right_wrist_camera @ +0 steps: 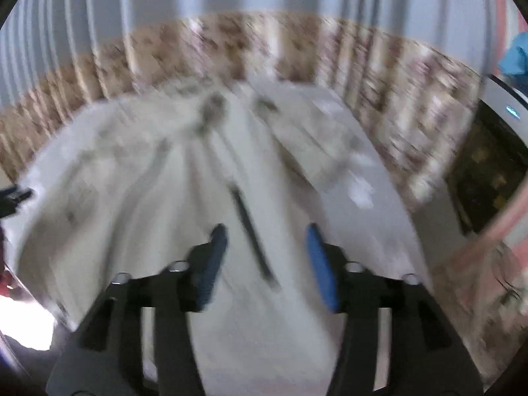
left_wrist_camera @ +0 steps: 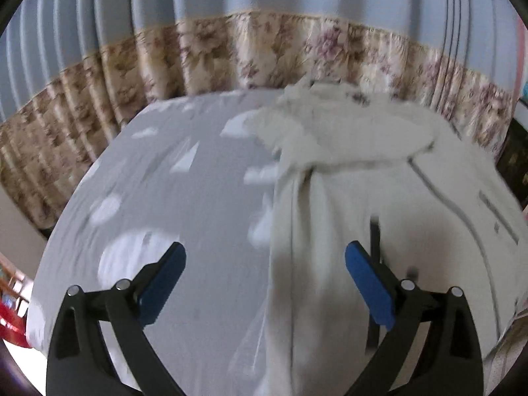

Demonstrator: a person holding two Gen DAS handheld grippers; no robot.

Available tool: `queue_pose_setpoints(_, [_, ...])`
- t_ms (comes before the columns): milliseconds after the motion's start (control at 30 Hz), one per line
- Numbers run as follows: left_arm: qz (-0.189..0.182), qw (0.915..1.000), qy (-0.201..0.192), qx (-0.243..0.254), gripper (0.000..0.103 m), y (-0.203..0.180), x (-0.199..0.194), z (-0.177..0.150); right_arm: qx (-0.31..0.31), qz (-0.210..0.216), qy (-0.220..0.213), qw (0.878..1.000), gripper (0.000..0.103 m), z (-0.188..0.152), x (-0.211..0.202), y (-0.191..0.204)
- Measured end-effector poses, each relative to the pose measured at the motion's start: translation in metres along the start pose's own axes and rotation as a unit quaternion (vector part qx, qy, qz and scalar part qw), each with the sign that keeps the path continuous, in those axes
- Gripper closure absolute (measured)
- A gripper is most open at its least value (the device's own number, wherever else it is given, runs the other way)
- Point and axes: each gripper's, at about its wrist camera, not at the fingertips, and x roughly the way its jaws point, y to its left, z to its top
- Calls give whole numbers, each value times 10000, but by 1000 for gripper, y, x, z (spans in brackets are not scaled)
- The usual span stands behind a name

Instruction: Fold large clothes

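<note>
A large cream-white garment [left_wrist_camera: 363, 171] with thin grey piping lies spread on the right half of a bed with a grey-and-white patterned sheet [left_wrist_camera: 171, 198]. Its far end is bunched up near the curtain. My left gripper [left_wrist_camera: 265, 254] is open and empty, hovering over the garment's left edge. In the blurred right wrist view the same garment [right_wrist_camera: 184, 178] fills the bed, with a dark strip [right_wrist_camera: 254, 241] lying on it. My right gripper [right_wrist_camera: 267, 237] is open and empty just above the cloth, the dark strip between its fingers.
A blue curtain with a floral band [left_wrist_camera: 231, 52] hangs behind the bed. A dark cabinet [right_wrist_camera: 488, 171] stands at the right. Something red [left_wrist_camera: 10, 326] sits low at the left edge beyond the bed.
</note>
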Motion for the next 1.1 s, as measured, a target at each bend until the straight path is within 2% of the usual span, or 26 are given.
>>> queue_pose_setpoints(133, [98, 9992, -96, 381, 5, -15, 42, 51, -253, 442, -16, 9987, 36, 52, 51, 31])
queue_pose_setpoints(200, [134, 9992, 169, 332, 5, -15, 81, 78, -278, 603, 77, 9978, 36, 79, 87, 43])
queue_pose_setpoints(267, [192, 9989, 318, 271, 5, -11, 108, 94, -345, 548, 144, 9978, 36, 99, 119, 53])
queue_pose_setpoints(300, [366, 9979, 488, 225, 5, -7, 130, 103, -346, 545, 191, 9977, 36, 110, 137, 57])
queue_pose_setpoints(433, [442, 9961, 759, 34, 5, 7, 166, 116, -224, 424, 418, 9980, 36, 129, 189, 64])
queue_pose_setpoints(533, [55, 9945, 979, -357, 5, 16, 183, 118, -130, 420, 505, 9978, 35, 133, 212, 62])
queue_pose_setpoints(600, [-115, 9932, 1075, -443, 5, 14, 192, 118, -53, 418, 533, 9977, 34, 134, 223, 59])
queue_pose_setpoints(700, [-154, 9931, 1084, -430, 7, 8, 200, 118, 13, 410, 575, 9975, 32, 132, 232, 56])
queue_pose_setpoints(733, [-169, 9934, 1054, -413, 12, 6, 201, 118, 18, 410, 601, 9973, 32, 131, 234, 56])
queue_pose_setpoints(800, [-291, 9926, 1112, -388, 56, 1, 207, 118, 22, 459, 641, 9969, 32, 130, 237, 56])
queue_pose_setpoints(833, [-299, 9931, 1082, -347, 57, -1, 209, 117, 16, 473, 664, 9967, 32, 130, 239, 57])
queue_pose_setpoints(900, [-315, 9945, 967, -261, 77, -3, 209, 118, 35, 472, 701, 9964, 32, 129, 243, 58])
queue_pose_setpoints(933, [-317, 9947, 945, -259, 81, -2, 209, 119, 79, 533, 720, 9960, 32, 129, 246, 57])
queue_pose_setpoints(967, [-282, 9952, 906, -254, 90, 1, 208, 121, 129, 599, 744, 9953, 35, 129, 250, 58])
queue_pose_setpoints(1033, [14, 9966, 827, 5, 96, 5, 208, 126, 287, 831, 863, 9924, 78, 129, 258, 59])
queue_pose_setpoints(1100, [347, 9958, 752, 385, 98, 10, 207, 130, 451, 1081, 924, 9888, 88, 131, 263, 62])
